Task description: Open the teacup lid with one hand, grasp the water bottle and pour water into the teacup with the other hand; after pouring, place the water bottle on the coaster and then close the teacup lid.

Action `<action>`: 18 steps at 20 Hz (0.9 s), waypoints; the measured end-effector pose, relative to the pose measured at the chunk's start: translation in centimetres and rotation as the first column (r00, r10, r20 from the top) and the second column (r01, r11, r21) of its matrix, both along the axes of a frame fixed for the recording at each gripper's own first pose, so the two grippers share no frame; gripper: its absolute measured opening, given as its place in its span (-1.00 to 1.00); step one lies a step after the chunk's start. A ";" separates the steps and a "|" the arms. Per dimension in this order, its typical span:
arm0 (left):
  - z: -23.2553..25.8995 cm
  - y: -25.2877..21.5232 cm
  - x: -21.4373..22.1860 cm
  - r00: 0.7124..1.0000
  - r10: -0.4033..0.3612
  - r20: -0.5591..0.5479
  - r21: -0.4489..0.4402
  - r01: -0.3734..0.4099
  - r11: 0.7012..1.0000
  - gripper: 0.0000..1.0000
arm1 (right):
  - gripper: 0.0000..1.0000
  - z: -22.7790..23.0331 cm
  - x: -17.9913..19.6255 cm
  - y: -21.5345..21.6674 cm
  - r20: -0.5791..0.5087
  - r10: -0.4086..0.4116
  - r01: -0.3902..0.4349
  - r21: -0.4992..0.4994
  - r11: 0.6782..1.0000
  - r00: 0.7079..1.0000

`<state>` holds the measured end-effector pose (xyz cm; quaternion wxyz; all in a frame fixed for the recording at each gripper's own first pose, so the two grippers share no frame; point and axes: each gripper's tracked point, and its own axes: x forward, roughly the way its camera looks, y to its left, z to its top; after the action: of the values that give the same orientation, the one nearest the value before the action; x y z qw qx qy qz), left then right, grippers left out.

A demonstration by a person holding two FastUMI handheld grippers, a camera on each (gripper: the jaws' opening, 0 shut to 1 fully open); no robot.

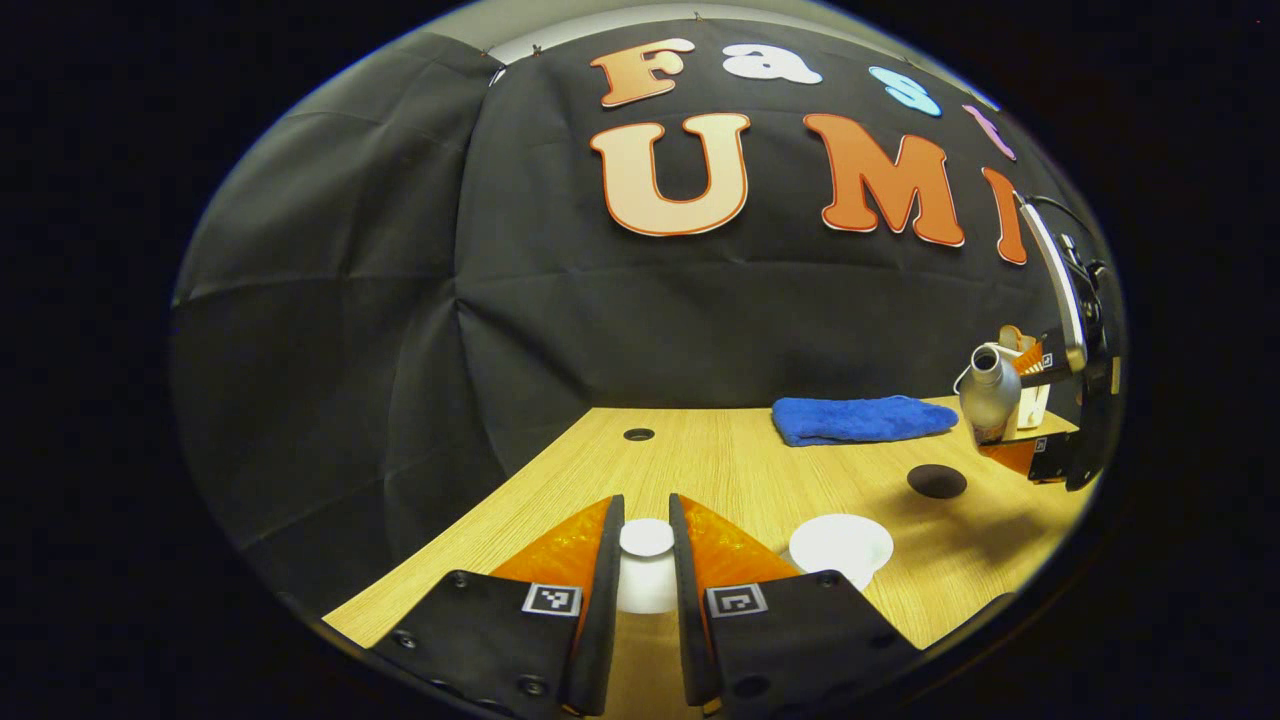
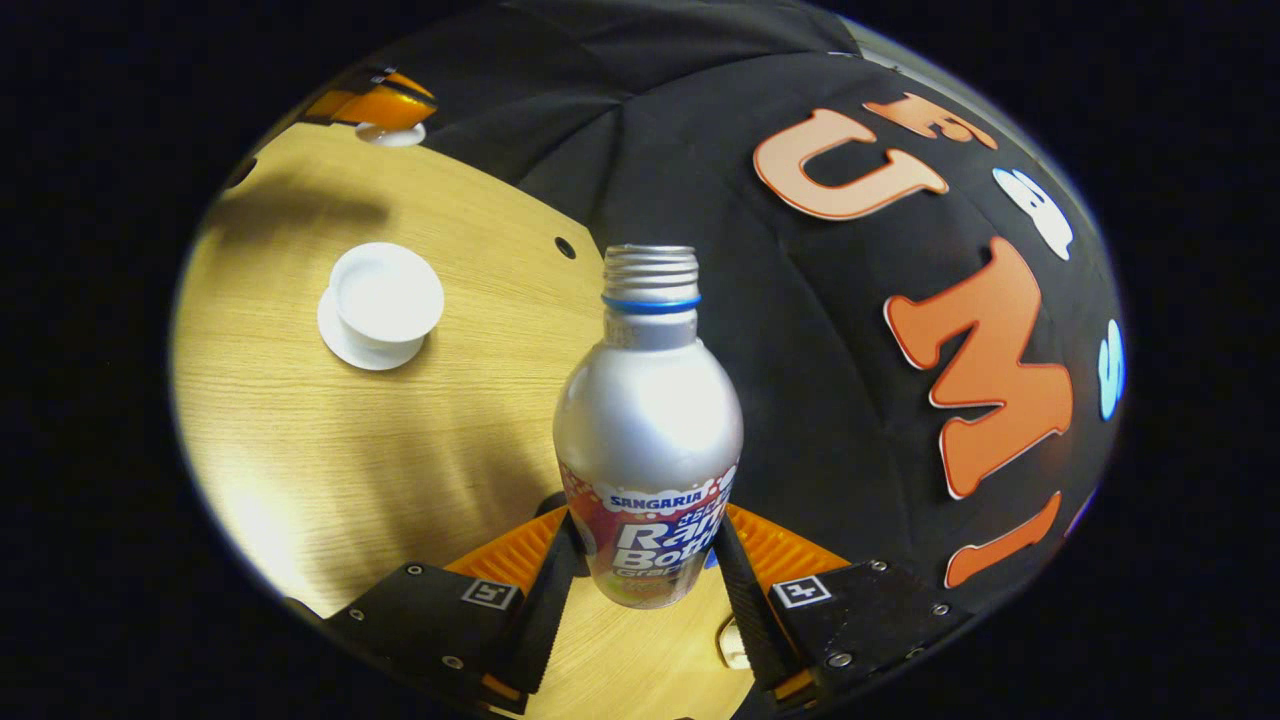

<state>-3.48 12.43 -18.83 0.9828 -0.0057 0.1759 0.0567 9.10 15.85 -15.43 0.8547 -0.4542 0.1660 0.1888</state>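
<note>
The right tool [image 2: 645, 560] clamps the water bottle [image 2: 648, 430], tilted with its open neck leading, above the tabletop [image 2: 300, 450]; the uncovered teacup [image 2: 385, 295] stands beyond (left of its neck). The left tool [image 1: 646, 560] pinches the lid [image 1: 646, 540] aside.

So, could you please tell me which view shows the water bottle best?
The right gripper view: the water bottle stands large and central between its fingers, open neck visible. The left gripper view shows it small and distorted at the right edge.

Tongs [image 2: 648, 560] clamp water bottle [image 2: 648, 430]; teacup [image 2: 385, 295] uncovered.
</note>
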 end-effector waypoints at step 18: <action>-1.2 3.5 -1.4 0.998 0.061 -0.014 -0.023 -0.061 0.998 -0.37 | 0.46 0.8 -1.2 4.9 0.172 0.238 -0.152 -0.402 0.903 0.956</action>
<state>-4.93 15.96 -20.07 0.9793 -0.0223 0.1827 0.0844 7.89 20.78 -14.59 0.7385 -0.6451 0.0591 0.1869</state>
